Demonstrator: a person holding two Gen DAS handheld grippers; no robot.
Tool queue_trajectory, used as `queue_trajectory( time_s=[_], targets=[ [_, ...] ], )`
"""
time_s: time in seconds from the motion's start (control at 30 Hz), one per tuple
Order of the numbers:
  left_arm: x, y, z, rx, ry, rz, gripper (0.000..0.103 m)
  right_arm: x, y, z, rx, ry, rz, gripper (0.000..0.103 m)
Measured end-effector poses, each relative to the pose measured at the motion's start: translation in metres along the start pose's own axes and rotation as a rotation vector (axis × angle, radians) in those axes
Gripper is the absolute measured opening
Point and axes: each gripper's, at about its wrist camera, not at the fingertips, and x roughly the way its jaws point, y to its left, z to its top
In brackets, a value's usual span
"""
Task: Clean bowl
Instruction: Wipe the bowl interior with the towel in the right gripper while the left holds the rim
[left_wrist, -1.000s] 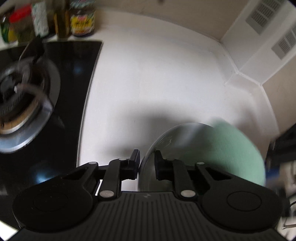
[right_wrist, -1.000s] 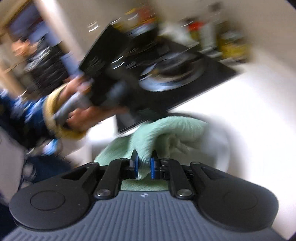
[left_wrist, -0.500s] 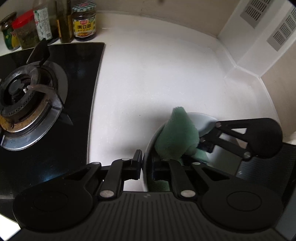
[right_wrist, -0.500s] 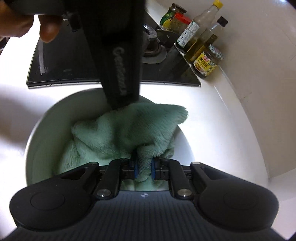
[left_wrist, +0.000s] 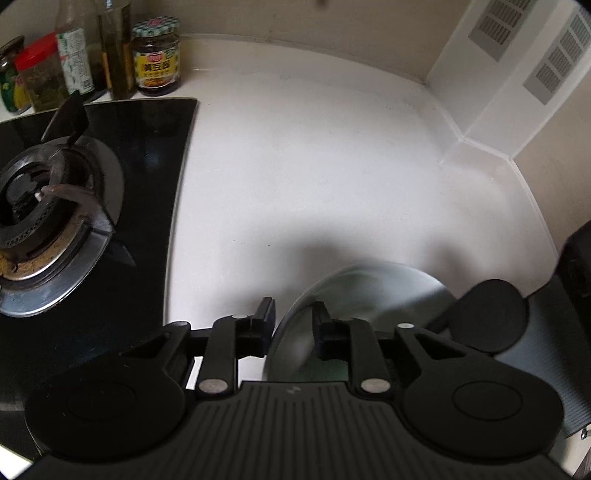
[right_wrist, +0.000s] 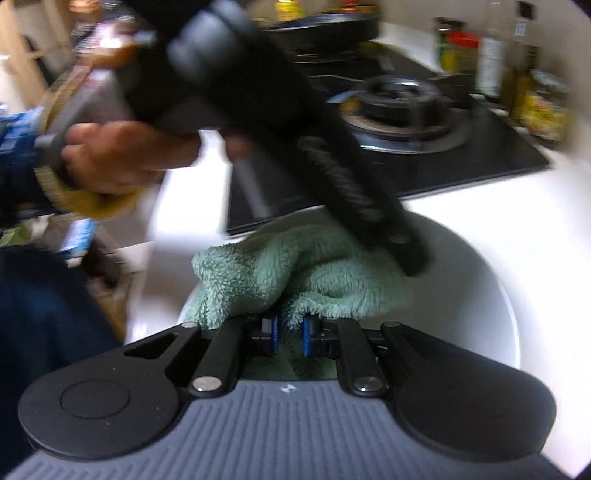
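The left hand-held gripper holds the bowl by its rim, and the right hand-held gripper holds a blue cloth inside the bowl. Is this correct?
Not quite: the cloth is green, not blue, as the right wrist view shows. The rest stands: the left hand-held gripper holds the bowl by its rim, and the right hand-held gripper holds the cloth inside the bowl.

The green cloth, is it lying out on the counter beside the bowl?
No, the green cloth sits bunched inside the white bowl, pinched by the right gripper.
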Motion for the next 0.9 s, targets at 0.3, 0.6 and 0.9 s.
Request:
queue_trajectory(
  time_s=[0.3,0.6,0.9],
  targets=[
    [-0.008,0.018,-0.001,-0.096,0.057,-0.026,0.017,-0.051,0.019,0.003,-0.059,0.050,-0.319,0.011],
    [-0.014,0.010,-0.048,-0.215,0.185,0.099,0.016,0.018,0.051,0.012,-0.492,0.142,-0.650,0.009],
    [-0.004,0.004,-0.054,-0.159,0.104,0.165,0.020,0.063,0.057,-0.001,-0.820,0.586,-0.686,0.011]
  ],
)
